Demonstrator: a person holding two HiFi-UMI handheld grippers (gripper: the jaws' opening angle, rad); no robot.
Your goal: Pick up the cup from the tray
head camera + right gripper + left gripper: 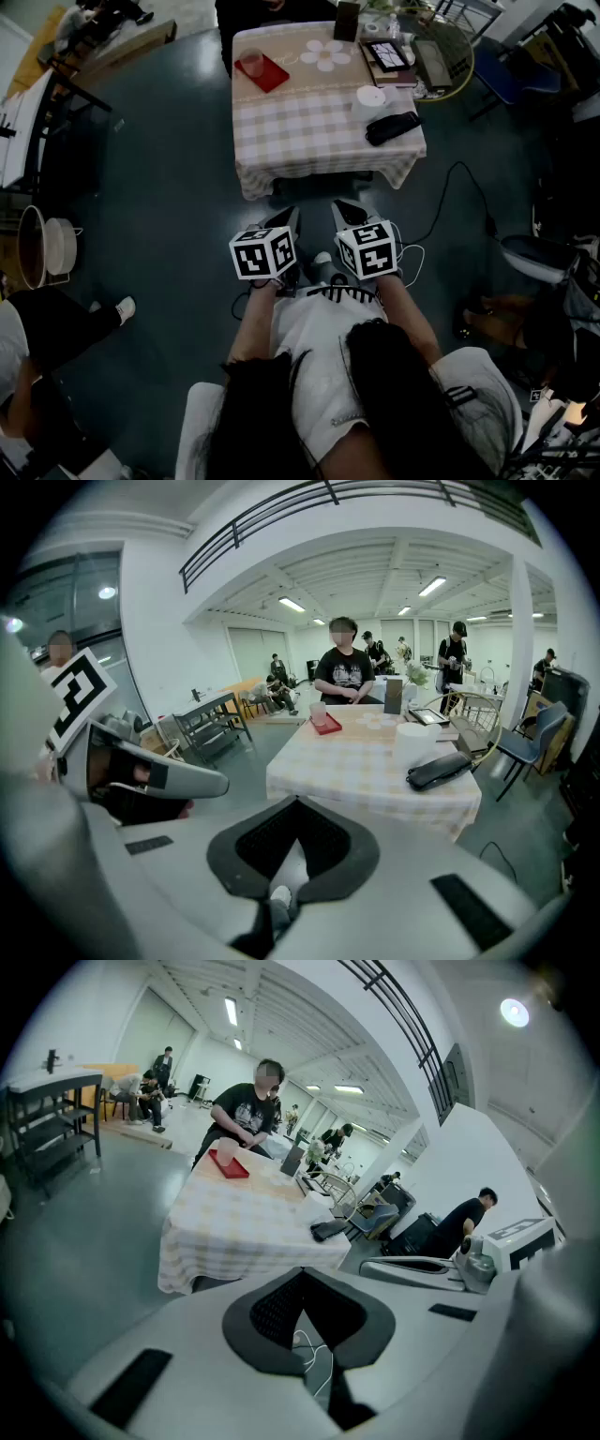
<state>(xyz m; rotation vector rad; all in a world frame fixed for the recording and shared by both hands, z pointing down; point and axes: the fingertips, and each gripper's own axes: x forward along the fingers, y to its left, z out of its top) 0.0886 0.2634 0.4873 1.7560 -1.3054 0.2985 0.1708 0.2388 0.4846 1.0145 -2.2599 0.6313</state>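
Head view: cup (251,62) sits on tray (275,77), well beyond jaws.

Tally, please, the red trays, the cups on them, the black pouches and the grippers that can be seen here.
red tray: 1
cup: 1
black pouch: 1
grippers: 2 (left gripper, right gripper)
Total: 5

The cup (251,62) on the red tray (274,77) is rendered too small for detail; the dark object (392,127) on the table (300,136), perhaps a pouch, cannot be identified.
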